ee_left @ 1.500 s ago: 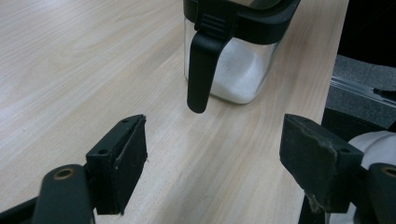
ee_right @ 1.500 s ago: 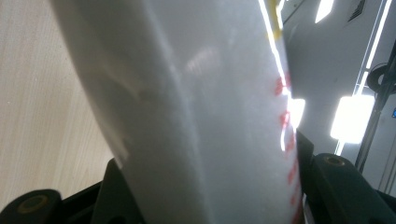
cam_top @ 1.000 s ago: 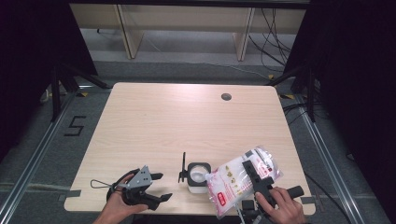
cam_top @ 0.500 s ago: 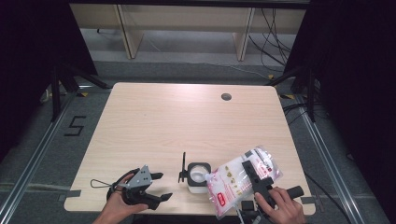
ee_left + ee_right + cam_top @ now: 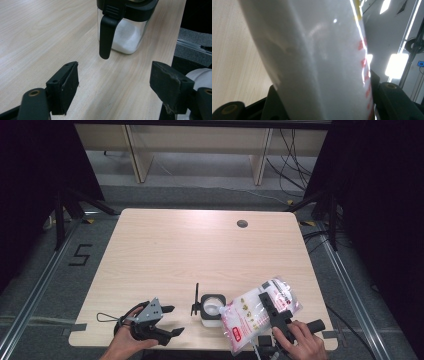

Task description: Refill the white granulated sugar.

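The right gripper (image 5: 272, 312) is clamped on a clear plastic bag (image 5: 252, 317) of white granules with red print. Its jaws stand about half open with the bag filling the gap between them; in the right gripper view the bag (image 5: 317, 62) rises from between both jaws and covers most of the frame. The bag is tilted, its lower end pointing away from the gripper toward a small container and reaching over that container's rim.

The container (image 5: 211, 309) is a square clear canister with a black collar, standing upright on the wooden table (image 5: 200, 250) just beyond the bag's lower end, between the two grippers. Its black lid (image 5: 196, 299) is hinged up and stands on the side facing the left gripper. White granules lie inside; in the left gripper view they show through the clear wall (image 5: 125, 35).

The left gripper (image 5: 167, 320) rests low over the table near its front edge, jaws wide apart and holding nothing. The canister sits directly ahead of its jaws, a short way off and not touching them.
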